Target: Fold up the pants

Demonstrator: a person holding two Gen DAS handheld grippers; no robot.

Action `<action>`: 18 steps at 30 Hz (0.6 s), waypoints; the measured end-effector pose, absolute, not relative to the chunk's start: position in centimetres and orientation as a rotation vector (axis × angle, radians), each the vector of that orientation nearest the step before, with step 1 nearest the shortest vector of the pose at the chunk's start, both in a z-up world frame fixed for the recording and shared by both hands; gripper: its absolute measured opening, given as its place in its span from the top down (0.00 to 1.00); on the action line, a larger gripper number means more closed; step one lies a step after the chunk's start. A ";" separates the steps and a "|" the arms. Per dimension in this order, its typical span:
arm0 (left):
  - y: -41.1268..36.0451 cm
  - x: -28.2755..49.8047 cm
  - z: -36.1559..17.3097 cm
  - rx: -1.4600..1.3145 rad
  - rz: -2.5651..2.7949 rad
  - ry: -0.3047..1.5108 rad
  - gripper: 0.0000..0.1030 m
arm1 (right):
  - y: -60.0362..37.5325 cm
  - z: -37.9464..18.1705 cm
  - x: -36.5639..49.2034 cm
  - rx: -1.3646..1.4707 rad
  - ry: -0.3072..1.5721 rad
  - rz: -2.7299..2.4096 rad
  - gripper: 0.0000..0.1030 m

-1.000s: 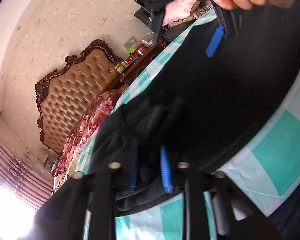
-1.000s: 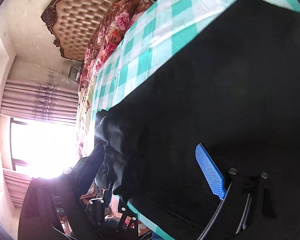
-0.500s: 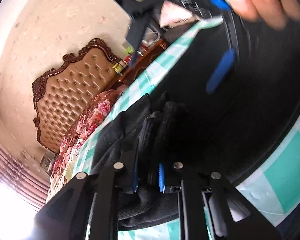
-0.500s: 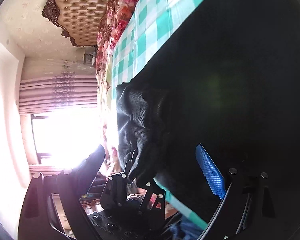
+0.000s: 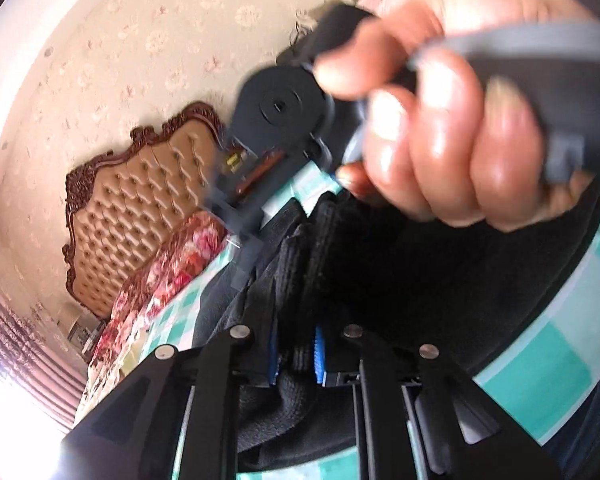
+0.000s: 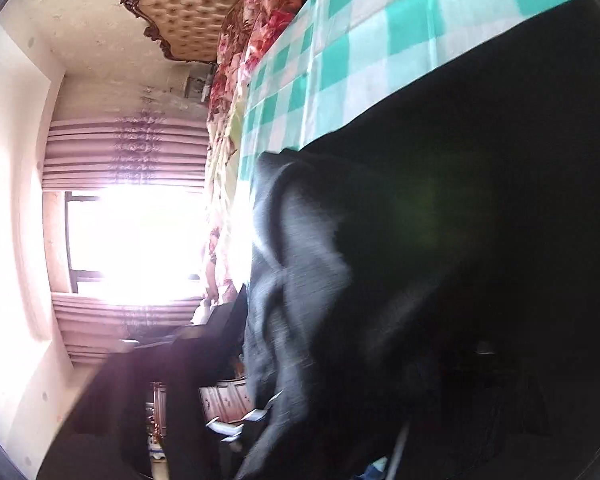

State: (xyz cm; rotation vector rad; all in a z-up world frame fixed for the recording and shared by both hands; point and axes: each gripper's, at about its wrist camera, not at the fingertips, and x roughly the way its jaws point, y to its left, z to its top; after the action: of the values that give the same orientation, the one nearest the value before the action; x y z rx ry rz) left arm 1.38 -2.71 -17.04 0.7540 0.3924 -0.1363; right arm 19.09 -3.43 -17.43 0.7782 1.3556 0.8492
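The black pants [image 5: 400, 280] lie on a green and white checked cloth [image 5: 560, 360]. My left gripper [image 5: 296, 354] is shut on a bunched ribbed edge of the pants, blue pads pressed on the fabric. The person's hand [image 5: 452, 128] holding the right gripper's body fills the top of the left wrist view, close above the pants. In the right wrist view the black pants [image 6: 440, 240] cover most of the frame and hide the right gripper's fingers; a lifted, blurred fold [image 6: 292, 280] hangs in front.
A tufted tan headboard [image 5: 140, 216] and floral bedding [image 5: 172, 276] lie beyond the checked cloth [image 6: 360, 48]. A bright window with striped curtains [image 6: 128, 240] is at the left of the right wrist view.
My left gripper closed on the bunched edge and lifted it. The right gripper swept close over the left one, and the pants now cover its blue finger.
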 end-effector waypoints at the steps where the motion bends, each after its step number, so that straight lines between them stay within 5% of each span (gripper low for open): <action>1: -3.3 1.4 -16.7 0.748 -0.151 0.376 0.88 | -4.2 -16.8 19.0 0.755 1.333 0.847 0.70; 11: -12.3 1.8 -17.1 0.779 -0.362 0.300 0.87 | -15.1 -15.7 16.4 0.615 1.190 0.635 0.77; 13: -13.6 1.7 -18.2 0.804 -0.395 0.325 0.79 | -15.9 -17.2 16.2 0.628 1.212 0.607 0.77; 15: -14.1 1.1 -18.8 0.817 -0.400 0.319 0.59 | -16.2 -18.7 16.2 0.642 1.235 0.599 0.77; 18: -13.4 0.7 -18.7 0.807 -0.381 0.319 0.54 | -16.0 -19.0 16.2 0.647 1.230 0.614 0.77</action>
State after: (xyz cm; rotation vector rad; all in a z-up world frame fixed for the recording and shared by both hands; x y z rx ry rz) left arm 0.67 -13.44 -18.73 0.8069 0.3195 -0.3814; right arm 16.22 -15.96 -19.01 0.6470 1.2304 0.6140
